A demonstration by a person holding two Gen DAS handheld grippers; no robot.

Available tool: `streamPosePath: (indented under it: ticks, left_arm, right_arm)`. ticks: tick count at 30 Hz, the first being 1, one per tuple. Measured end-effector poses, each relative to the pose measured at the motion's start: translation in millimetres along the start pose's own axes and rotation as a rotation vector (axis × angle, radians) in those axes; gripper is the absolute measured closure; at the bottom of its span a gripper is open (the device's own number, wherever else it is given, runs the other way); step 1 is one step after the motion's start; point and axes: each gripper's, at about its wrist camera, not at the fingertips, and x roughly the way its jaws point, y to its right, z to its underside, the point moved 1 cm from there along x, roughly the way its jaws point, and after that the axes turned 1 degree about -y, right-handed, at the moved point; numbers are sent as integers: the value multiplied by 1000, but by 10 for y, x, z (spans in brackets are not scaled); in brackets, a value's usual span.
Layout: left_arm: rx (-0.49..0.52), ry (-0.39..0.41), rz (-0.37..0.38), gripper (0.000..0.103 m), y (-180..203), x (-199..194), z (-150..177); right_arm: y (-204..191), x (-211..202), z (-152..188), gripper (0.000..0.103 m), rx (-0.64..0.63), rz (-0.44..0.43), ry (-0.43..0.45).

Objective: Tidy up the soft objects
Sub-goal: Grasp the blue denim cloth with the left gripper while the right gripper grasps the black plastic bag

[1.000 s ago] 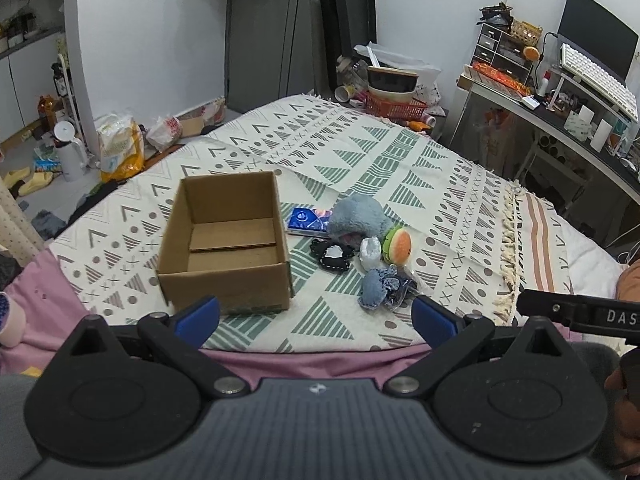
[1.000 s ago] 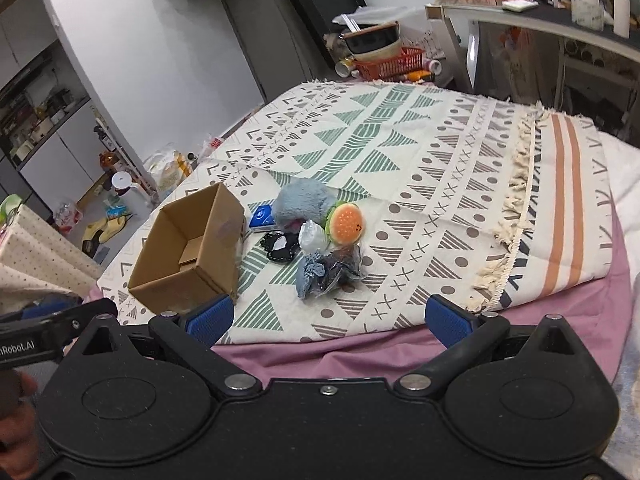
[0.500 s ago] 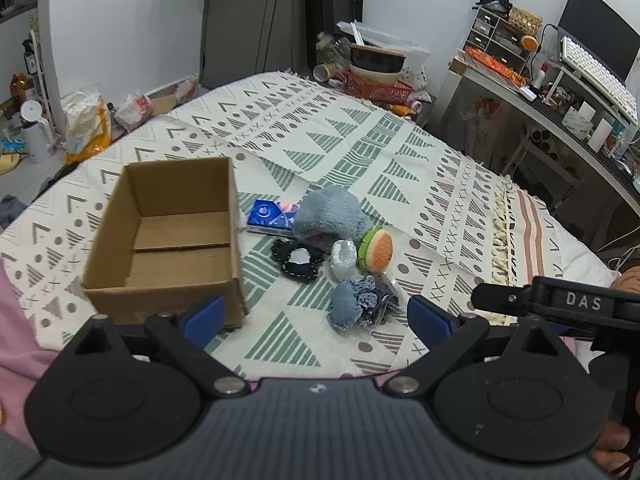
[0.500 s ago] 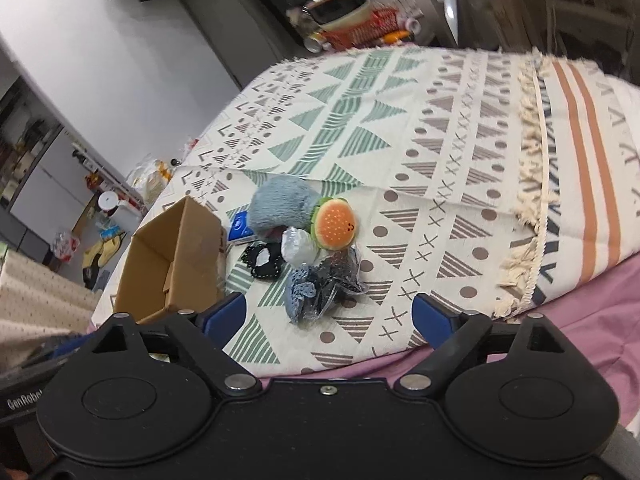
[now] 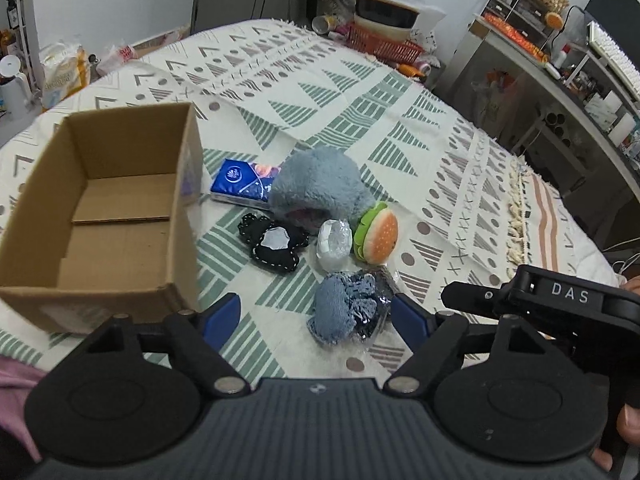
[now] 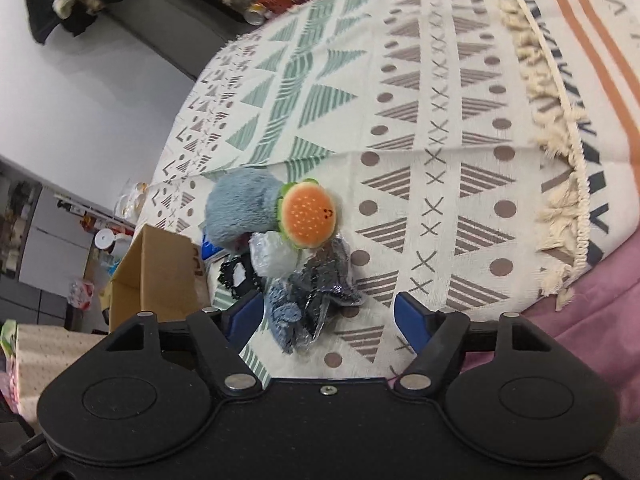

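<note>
An empty cardboard box point(image 5: 104, 216) stands open on the patterned blanket point(image 5: 320, 92). To its right lies a heap: a grey-blue plush point(image 5: 316, 184), a hamburger plush point(image 5: 378, 234), a black felt piece point(image 5: 276, 244), a clear-wrapped white item point(image 5: 334, 240), a blue tissue pack point(image 5: 244, 178) and a bagged blue denim bundle point(image 5: 344, 312). My left gripper point(image 5: 316, 316) is open just short of the denim bundle. My right gripper point(image 6: 328, 316) is open too, low over the same denim bundle point(image 6: 304, 304), with the hamburger plush point(image 6: 306, 214) and grey plush point(image 6: 240, 208) beyond.
The right gripper's black body point(image 5: 560, 304) reaches in from the right of the left wrist view. A red basket point(image 5: 384, 42) and clutter sit past the bed's far end. A desk point(image 5: 560, 72) stands to the right. The blanket's fringe point(image 6: 560, 160) and pink sheet point(image 6: 592, 320) mark the bed's edge.
Both grippers have moved forward and down toward the heap, which now fills more of both views. The right gripper has tilted toward the denim bundle. Nothing on the bed has moved.
</note>
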Motion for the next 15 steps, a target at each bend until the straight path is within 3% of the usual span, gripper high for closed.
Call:
streamPosePath:
  ticks: [15]
  left_arm:
    - [-151,-109,18,27,-91,743,-28]
  right_arm:
    - [164,599,-104,31,80,44,-111]
